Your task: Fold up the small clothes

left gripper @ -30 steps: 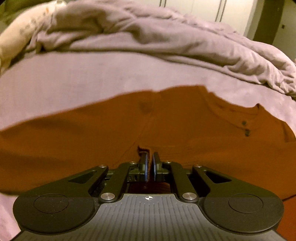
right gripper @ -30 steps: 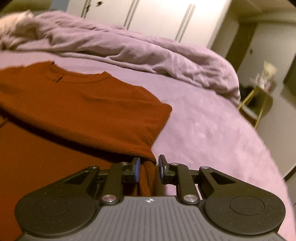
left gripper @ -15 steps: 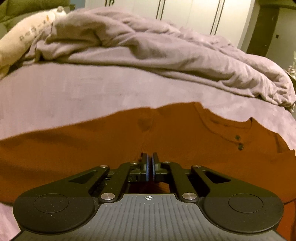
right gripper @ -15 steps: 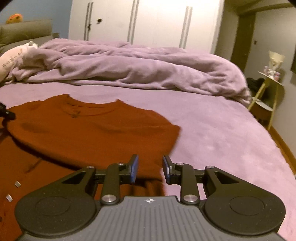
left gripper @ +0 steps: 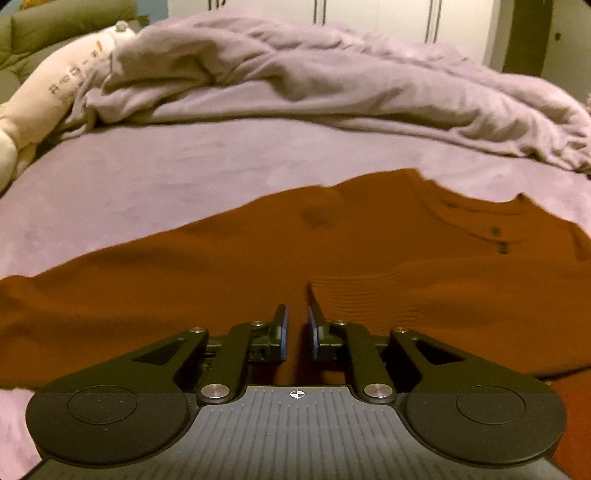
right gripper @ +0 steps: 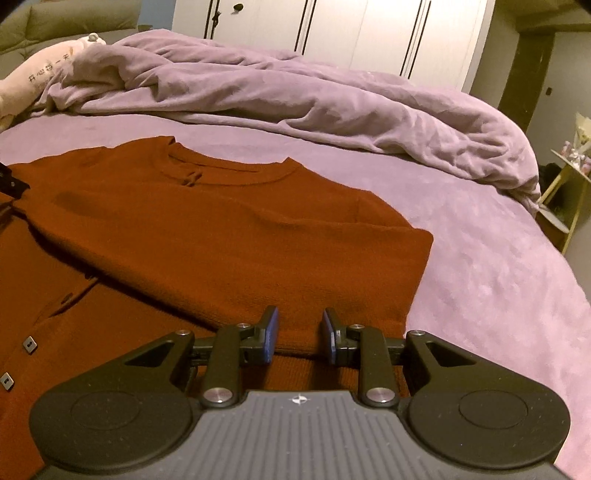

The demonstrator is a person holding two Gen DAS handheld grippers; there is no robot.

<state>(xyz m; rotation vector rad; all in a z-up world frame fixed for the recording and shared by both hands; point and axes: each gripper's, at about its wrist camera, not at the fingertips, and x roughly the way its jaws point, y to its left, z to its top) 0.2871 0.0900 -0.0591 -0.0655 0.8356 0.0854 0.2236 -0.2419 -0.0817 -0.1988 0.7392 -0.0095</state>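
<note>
Nearest, the left gripper was seen low over a rust-orange knitted top, its jaws opening; a narrow gap stood between the blue pads, and no cloth was pinched in it, though a ribbed fold edge of the top rose just ahead of the right-hand pad. The right gripper was likewise found over the same top, with its jaws apart and nothing clamped between them; the hem of the folded-over layer ran across just under the pads.

The top was laid flat on the purple bedsheet. One part was folded over the rest, so that a round neckline lay uppermost in the right wrist view, while a lower layer with small square buttons showed at the left edge. In the left wrist view two dark buttons were made out below the neckline, towards the right. At the far left of the right wrist view a small dark piece of the other gripper could be glimpsed.

Beyond the top, bare sheet was seen, and then a rumpled purple duvet heaped across the bed. A cream plush toy with printed characters was lodged at its left end. Farthest off, white wardrobe doors were visible, and a small gold-legged side table at the right.
</note>
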